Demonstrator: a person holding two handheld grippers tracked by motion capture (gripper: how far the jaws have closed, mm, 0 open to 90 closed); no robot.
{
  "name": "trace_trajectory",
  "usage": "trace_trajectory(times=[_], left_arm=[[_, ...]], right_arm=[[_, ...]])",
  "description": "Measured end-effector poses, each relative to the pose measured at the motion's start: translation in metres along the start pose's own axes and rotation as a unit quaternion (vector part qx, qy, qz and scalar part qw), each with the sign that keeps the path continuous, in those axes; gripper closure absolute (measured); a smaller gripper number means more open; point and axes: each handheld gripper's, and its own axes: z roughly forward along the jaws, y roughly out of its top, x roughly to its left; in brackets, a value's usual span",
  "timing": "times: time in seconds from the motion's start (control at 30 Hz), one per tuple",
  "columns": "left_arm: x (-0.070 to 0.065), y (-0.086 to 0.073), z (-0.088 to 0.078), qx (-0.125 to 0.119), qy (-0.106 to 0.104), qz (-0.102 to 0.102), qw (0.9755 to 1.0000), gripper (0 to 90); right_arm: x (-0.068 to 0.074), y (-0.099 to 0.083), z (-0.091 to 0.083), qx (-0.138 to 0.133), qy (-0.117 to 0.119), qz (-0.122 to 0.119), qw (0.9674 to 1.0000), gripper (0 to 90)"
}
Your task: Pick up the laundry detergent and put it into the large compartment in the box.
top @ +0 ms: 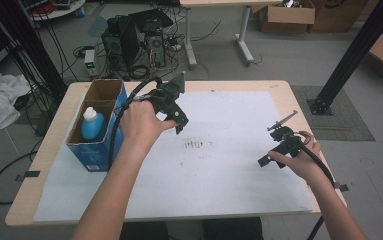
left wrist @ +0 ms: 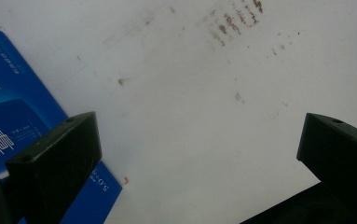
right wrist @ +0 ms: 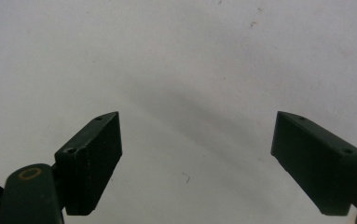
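Observation:
My left gripper (top: 178, 120) is held above the white sheet (top: 219, 175), just right of a blue carton (top: 96, 150). In the left gripper view its jaws stand wide apart with nothing between them; my left gripper (left wrist: 199, 123) looks down on the sheet, with the blue carton (left wrist: 13, 126) at the left edge. A blue bottle (top: 92, 124) with a white cap stands inside the carton. My right gripper (top: 274, 147) hangs low over the sheet's right side. In the right gripper view, my right gripper (right wrist: 197, 116) is open over bare white sheet.
Brown stains (top: 197, 144) mark the middle of the sheet, and the same stains (left wrist: 234, 21) show in the left gripper view. The wooden table (top: 284, 95) borders the sheet. On the floor beyond are a computer tower (top: 129, 40), cables, cardboard boxes (top: 286, 15) and a black post (top: 351, 55).

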Motion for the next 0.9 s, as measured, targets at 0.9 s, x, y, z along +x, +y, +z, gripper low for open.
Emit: trace_trajectory(times=[0.9], left_arm=[[0.0026,-0.0019,-0.0030,-0.003,0.000,0.003,1.0000,0.4]], right_arm=[[0.0031,0.0021,0.0013,0.003,0.000,-0.003,1.0000,16.3]])
